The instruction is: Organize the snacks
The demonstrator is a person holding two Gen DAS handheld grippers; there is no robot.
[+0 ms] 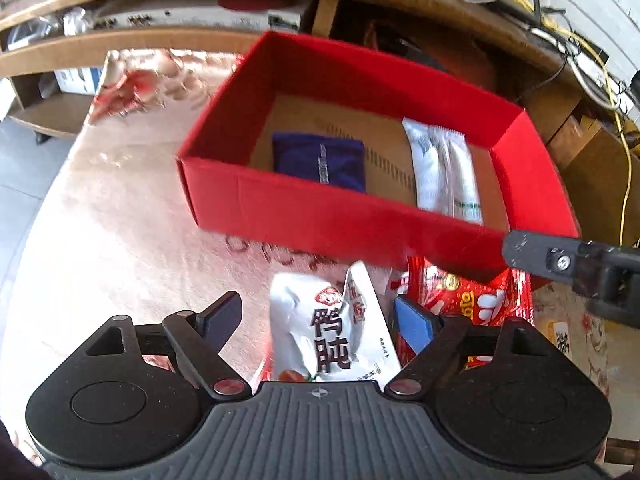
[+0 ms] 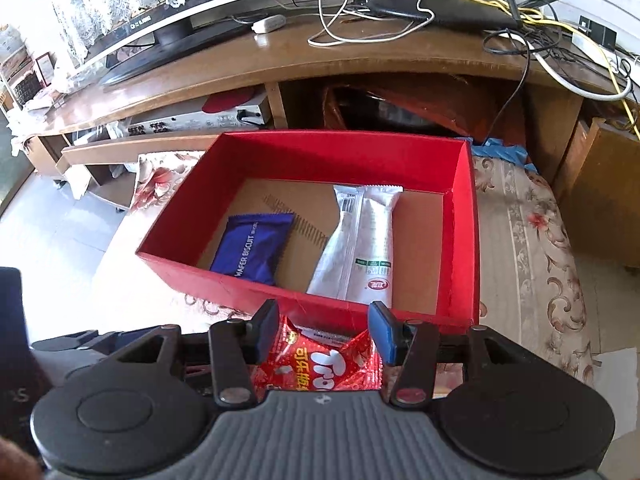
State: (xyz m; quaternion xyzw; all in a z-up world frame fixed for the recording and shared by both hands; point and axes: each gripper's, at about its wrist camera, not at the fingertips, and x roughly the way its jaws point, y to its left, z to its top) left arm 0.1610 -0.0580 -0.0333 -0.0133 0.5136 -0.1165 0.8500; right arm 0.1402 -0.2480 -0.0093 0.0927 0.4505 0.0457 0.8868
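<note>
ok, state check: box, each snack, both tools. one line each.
red box: open top, no lid on it, two packets inside.
blue wafer packet: sealed, lying flat in the box.
silver packet: sealed, lying flat in the box.
white pouch: outside the box, between the left tool's fingers, not gripped.
red bag: outside the box, crumpled, pinched in the right tool.
left tool: open.
right tool: shut on the red bag.

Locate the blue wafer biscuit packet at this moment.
In both wrist views the blue wafer biscuit packet lies on the cardboard floor of the red box, at its left, apart from the silver-white packet.
</note>
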